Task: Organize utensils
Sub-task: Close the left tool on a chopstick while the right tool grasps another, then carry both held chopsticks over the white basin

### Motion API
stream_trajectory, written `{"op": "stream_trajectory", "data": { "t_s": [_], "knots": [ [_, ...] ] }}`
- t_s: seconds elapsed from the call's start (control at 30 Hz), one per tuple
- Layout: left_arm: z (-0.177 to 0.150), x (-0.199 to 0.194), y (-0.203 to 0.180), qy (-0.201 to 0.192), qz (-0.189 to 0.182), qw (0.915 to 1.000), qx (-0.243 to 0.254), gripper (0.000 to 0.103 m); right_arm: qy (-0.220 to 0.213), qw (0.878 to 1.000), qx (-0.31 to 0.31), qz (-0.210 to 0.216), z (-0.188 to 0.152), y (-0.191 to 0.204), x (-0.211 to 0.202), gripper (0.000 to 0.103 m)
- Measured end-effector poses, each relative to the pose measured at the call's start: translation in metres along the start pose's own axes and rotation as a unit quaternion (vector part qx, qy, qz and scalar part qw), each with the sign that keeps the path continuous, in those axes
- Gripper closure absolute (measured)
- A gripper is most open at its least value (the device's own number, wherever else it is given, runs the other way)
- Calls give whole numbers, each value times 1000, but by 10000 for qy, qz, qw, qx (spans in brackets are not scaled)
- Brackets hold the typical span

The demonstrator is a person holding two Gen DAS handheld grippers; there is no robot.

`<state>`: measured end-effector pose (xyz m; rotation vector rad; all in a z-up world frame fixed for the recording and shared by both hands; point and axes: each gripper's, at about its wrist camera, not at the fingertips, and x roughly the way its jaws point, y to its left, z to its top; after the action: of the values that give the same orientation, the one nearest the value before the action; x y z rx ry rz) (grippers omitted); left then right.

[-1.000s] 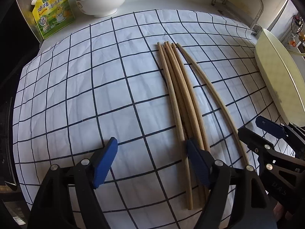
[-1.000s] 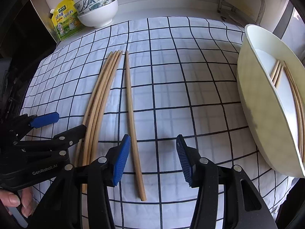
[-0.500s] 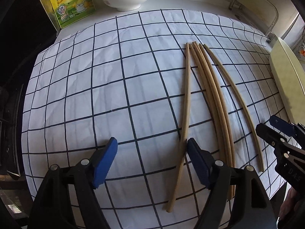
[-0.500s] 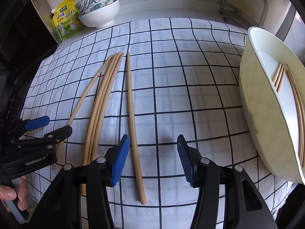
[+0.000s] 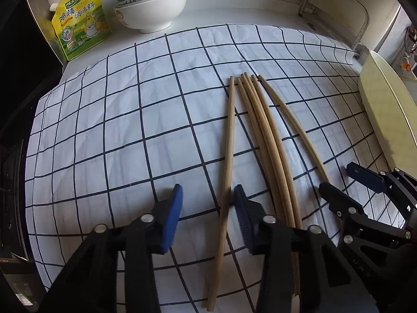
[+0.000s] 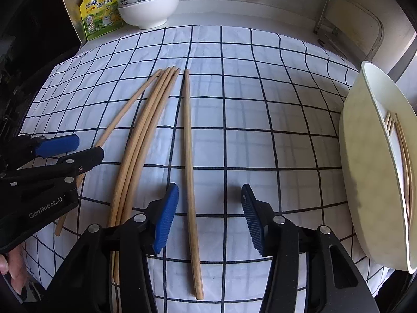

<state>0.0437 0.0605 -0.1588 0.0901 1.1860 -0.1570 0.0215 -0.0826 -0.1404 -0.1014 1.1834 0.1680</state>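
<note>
Checked cloth underlies both closing grippers: left gripper and right gripper each straddle a chopstick, pads apart.

The left claw and the right claw are alike: black plastic arms, each tipped with a blue ribbed pad and fastened with round silver screws. Seen from the right wrist, the left claw's black body carries pale "GenRobot.AI" lettering. A fingertip shows at that view's lower left edge.
</note>
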Motion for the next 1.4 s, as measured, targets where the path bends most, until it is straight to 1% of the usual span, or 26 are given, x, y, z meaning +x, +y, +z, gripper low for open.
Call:
{"op": "stream_trajectory", "data": {
  "t_s": [0.03, 0.07, 0.1, 0.13, 0.27, 0.43, 0.7, 0.83, 0.97, 1.1, 1.23, 1.4],
  "knots": [
    [0, -1, 0, 6, -33, 10000, 4, 81, -10, 10000, -57, 29, 0, 2, 0, 70],
    [0, -1, -1, 22, -63, 10000, -1, 91, -11, 9999, -121, 63, 1, 5, -1, 75],
    [0, -1, 0, 50, -108, 9999, -10, 95, -5, 9998, -166, 97, 1, 7, -1, 86],
    [0, -1, 2, 70, -151, 9999, -28, 95, 9, 9998, -189, 114, 3, 8, -1, 96],
    [-2, -4, 6, 162, -288, 9994, -98, 96, 89, 9996, -70, 256, 5, 5, 0, 96],
    [-8, -20, 15, 138, -279, 9994, -134, 96, 61, 9989, 161, 428, 9, -2, -11, 96],
    [-4, -60, 18, -107, -351, 9991, -223, 96, -251, 9961, 243, 805, 16, -6, -53, 97],
    [3, -78, 8, -267, -375, 9987, -202, 96, -477, 9951, 169, 846, 17, -14, -78, 97],
    [12, -92, -11, -428, -449, 9980, -114, 96, -757, 9934, 222, 836, 17, -31, -104, 97],
    [25, -109, -38, -577, -721, 9957, 38, 96, -1051, 9908, 396, 758, 14, -58, -131, 97],
    [41, -120, -76, -731, -921, 9925, 346, 96, -1343, 9872, 675, 542, 8, -95, -156, 97],
    [61, -122, -137, -828, -1222, 9856, 821, 96, -1476, 9821, 1160, 169, -8, -151, -170, 97]
  ]
}}
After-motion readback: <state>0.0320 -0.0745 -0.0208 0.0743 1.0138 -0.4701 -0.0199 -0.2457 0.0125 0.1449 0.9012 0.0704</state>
